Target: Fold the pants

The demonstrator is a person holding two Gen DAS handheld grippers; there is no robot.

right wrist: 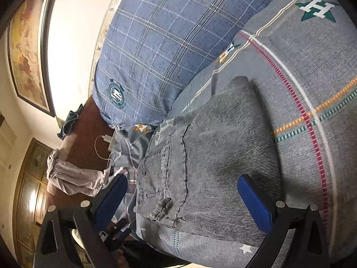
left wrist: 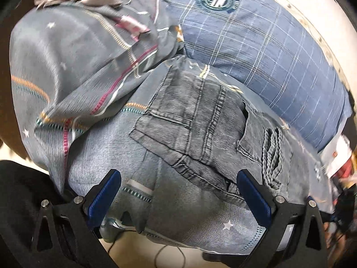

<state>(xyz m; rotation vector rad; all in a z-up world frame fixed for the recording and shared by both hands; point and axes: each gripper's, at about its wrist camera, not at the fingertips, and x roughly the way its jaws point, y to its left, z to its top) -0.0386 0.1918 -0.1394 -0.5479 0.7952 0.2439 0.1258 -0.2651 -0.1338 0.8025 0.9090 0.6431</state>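
Grey denim pants (left wrist: 200, 122) lie folded into a compact bundle on a grey patterned bed sheet (left wrist: 44, 67). My left gripper (left wrist: 178, 178) is open and empty, hovering just above the near edge of the bundle, with its waistband and belt loops by the right finger. In the right wrist view the same pants (right wrist: 212, 151) lie flat between the fingers. My right gripper (right wrist: 183, 185) is open and empty above them. The left gripper's blue tip (right wrist: 120, 234) shows at the lower left of that view.
A blue plaid pillow (left wrist: 256, 40) lies behind the pants, also in the right wrist view (right wrist: 167, 44). A rumpled sheet fold (left wrist: 111, 67) sits to the left. A grey cloth (right wrist: 73, 176), a cable and a charger (right wrist: 107, 138) lie on the brown surface beside the bed.
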